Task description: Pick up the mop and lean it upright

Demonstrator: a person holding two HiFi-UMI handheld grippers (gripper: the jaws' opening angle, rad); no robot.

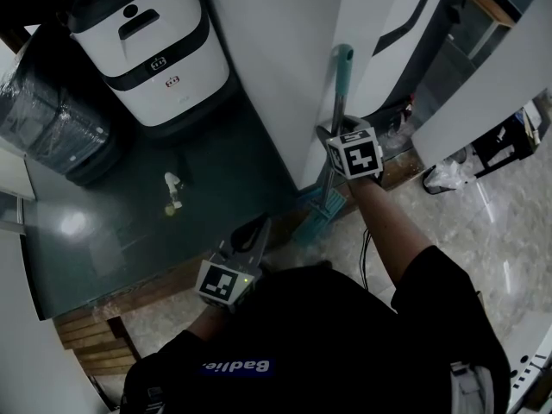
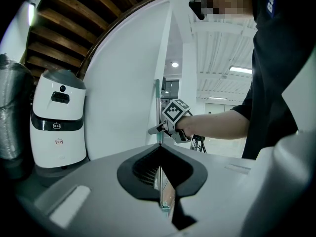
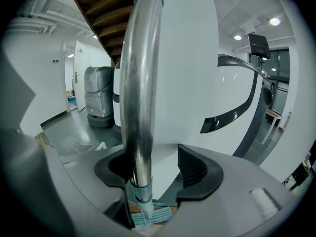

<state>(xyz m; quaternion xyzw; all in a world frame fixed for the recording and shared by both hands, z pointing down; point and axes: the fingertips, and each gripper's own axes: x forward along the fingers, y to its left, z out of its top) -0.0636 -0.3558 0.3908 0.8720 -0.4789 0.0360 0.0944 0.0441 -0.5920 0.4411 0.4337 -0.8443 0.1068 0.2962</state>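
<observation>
The mop stands nearly upright, its metal handle (image 1: pixel 336 102) with a teal top end resting against the white pillar (image 1: pixel 276 67) and its teal head (image 1: pixel 315 218) on the floor at the pillar's foot. My right gripper (image 1: pixel 331 131) is around the handle at mid height, open. In the right gripper view the handle (image 3: pixel 140 83) lies against the left pad, and the right pad stands apart from it; the mop head (image 3: pixel 150 216) shows below. My left gripper (image 1: pixel 256 229) hangs lower left, shut and holding nothing. The left gripper view shows the handle (image 2: pixel 157 102) and my right gripper (image 2: pixel 157 129) ahead.
A white robot unit (image 1: pixel 151 41) and a plastic-wrapped grey machine (image 1: pixel 52 119) stand on the dark floor at the back left. A small white scrap (image 1: pixel 172 188) lies on that floor. Wooden steps (image 1: pixel 90 339) are at the lower left, a white bag (image 1: pixel 444 176) at the right.
</observation>
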